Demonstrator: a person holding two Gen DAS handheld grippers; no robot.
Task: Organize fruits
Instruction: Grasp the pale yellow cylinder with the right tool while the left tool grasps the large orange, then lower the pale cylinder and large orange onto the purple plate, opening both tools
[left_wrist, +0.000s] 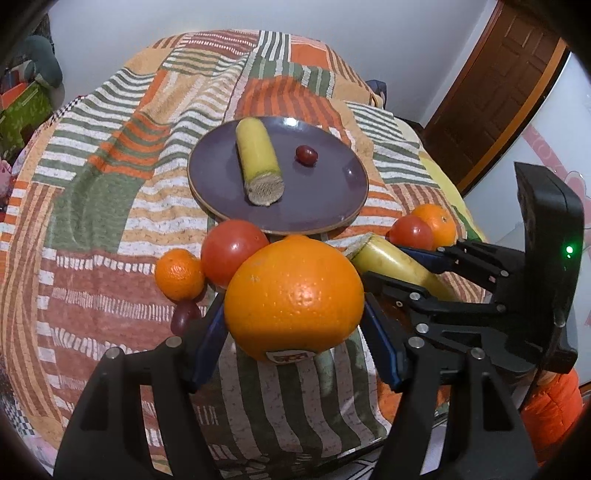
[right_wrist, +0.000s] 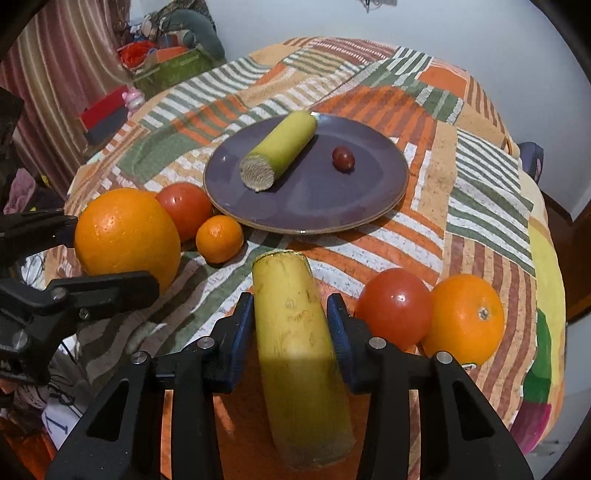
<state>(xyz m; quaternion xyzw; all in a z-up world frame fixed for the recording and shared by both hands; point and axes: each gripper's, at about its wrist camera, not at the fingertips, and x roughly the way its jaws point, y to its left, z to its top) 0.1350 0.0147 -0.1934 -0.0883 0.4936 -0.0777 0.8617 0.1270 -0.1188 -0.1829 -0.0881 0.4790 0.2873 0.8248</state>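
My left gripper (left_wrist: 295, 317) is shut on a large orange (left_wrist: 293, 299), held above the cloth; it also shows in the right wrist view (right_wrist: 127, 236). My right gripper (right_wrist: 290, 306) is shut on a yellow banana piece (right_wrist: 295, 339), which also shows in the left wrist view (left_wrist: 399, 264). A purple plate (left_wrist: 328, 199) holds another banana piece (left_wrist: 258, 158) and a red grape (left_wrist: 306, 155). Loose on the cloth lie a tomato (left_wrist: 232, 251), a small mandarin (left_wrist: 179, 274), a dark grape (left_wrist: 184, 315), a second tomato (right_wrist: 395, 308) and an orange (right_wrist: 465, 319).
A striped patchwork cloth (left_wrist: 110, 221) covers the round table. A green box (right_wrist: 173, 70) and clutter stand beyond the far left edge. A wooden door (left_wrist: 498, 85) is at the right.
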